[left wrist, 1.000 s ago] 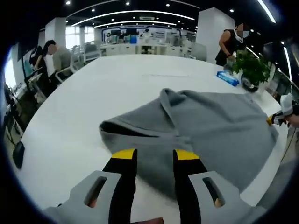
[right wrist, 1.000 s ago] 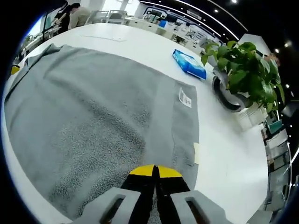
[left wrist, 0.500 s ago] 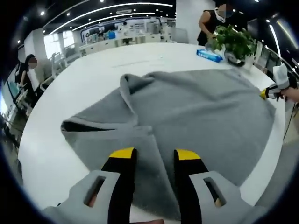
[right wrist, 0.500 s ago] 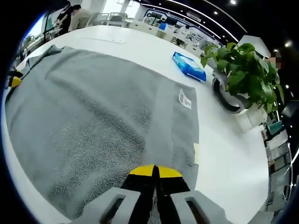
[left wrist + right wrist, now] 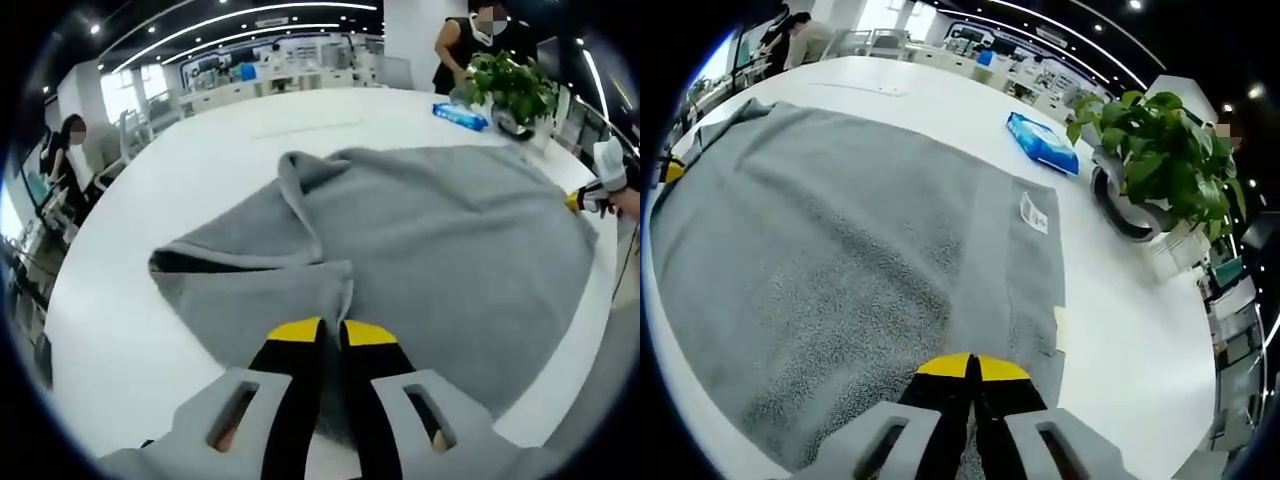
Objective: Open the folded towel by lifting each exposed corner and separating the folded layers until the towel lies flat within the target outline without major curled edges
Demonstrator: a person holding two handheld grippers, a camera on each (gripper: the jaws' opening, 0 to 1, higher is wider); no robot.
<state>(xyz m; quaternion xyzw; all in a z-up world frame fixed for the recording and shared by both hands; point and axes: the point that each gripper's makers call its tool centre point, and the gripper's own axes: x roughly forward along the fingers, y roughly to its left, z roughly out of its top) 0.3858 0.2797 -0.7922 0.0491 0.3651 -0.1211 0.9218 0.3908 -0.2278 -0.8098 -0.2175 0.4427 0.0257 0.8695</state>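
A grey towel lies on the white table, partly unfolded, with one corner still folded over in a raised flap. My left gripper is shut on the near edge of that folded part. In the right gripper view the same towel spreads flat away from me, with a white label near its far edge. My right gripper is shut on the towel's near corner. The right gripper's yellow tip shows at the far right of the left gripper view.
A potted green plant and a blue packet stand on the table beyond the towel. A person stands behind the plant. Desks, chairs and seated people line the room's far side. The table edge runs close to both grippers.
My left gripper has gone from open to shut on the towel's folded edge, having moved forward onto it. The right gripper keeps its hold and has not moved.
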